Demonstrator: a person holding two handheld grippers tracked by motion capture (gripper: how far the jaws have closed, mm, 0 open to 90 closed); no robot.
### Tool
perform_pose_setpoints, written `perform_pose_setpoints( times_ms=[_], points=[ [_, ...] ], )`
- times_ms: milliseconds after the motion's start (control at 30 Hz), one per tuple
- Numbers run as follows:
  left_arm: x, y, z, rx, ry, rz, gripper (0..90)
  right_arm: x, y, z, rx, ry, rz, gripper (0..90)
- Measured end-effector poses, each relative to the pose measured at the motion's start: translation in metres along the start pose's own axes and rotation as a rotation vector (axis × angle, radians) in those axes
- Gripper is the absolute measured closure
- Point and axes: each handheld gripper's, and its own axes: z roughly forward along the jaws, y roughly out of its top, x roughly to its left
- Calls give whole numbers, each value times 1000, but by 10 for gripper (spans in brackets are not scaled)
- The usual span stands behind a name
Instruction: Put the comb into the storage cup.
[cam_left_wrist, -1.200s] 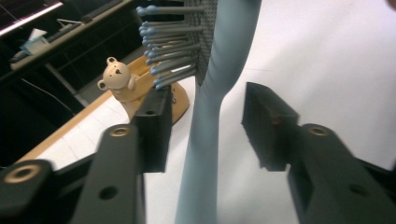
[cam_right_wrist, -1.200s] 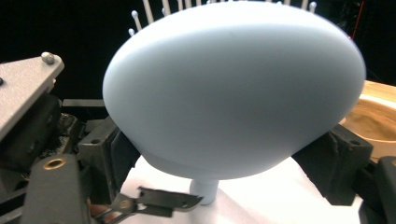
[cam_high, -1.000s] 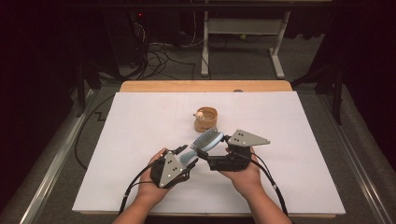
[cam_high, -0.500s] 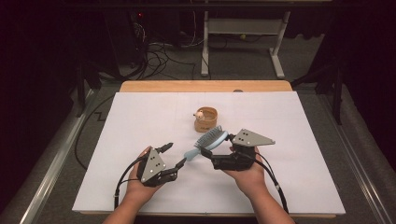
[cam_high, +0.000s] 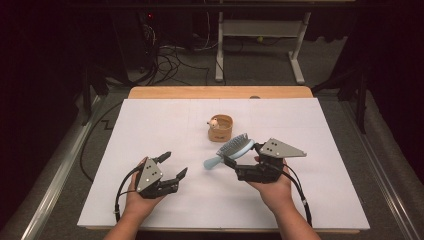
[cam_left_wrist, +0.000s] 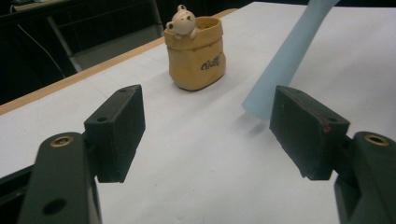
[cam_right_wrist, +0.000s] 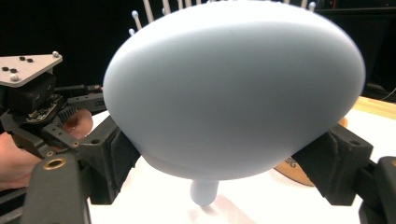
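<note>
A light blue hairbrush (cam_high: 234, 147) hangs over the white table top, head up toward the right and handle (cam_high: 211, 162) slanting down to the left. My right gripper (cam_high: 244, 153) is shut on the brush head; its own view shows the smooth back of the head (cam_right_wrist: 233, 88) between the jaws. My left gripper (cam_high: 174, 164) sits left of the handle, apart from it. Its jaws have just been opening and stand open with nothing between them (cam_left_wrist: 208, 130). The handle end (cam_left_wrist: 285, 65) shows beyond its right jaw.
A small tan pouch-shaped cup with a bear figure (cam_high: 220, 128) stands behind the brush, mid table (cam_left_wrist: 198, 56). The white sheet (cam_high: 150, 125) ends at a wooden strip (cam_high: 220, 92) at the back. Cables and a desk frame lie on the floor beyond.
My left gripper has let go of the brush handle, opened its jaws and drawn away to the left. The right gripper kept its hold on the brush head, which tilted slightly.
</note>
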Motion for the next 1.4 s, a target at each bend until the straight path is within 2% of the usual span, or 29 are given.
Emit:
perform_pose_setpoints(
  times_ms=[367,667,967,1167,1400],
  points=[
    [10,-10,-6,-22,8,-40,210,-8,-8,-15,-16,-36,11,207],
    [19,-19,-10,-29,33,-42,153,-16,-8,-29,-36,-73,15,207],
    [29,-22,-12,-54,11,-110,98,-27,-10,-37,-42,-112,22,207],
    [33,-23,-15,-72,18,-128,70,-29,-11,-39,-40,-122,24,207],
    [34,-23,-14,-77,0,-142,0,-31,-11,-42,-44,-131,25,207]
  ],
)
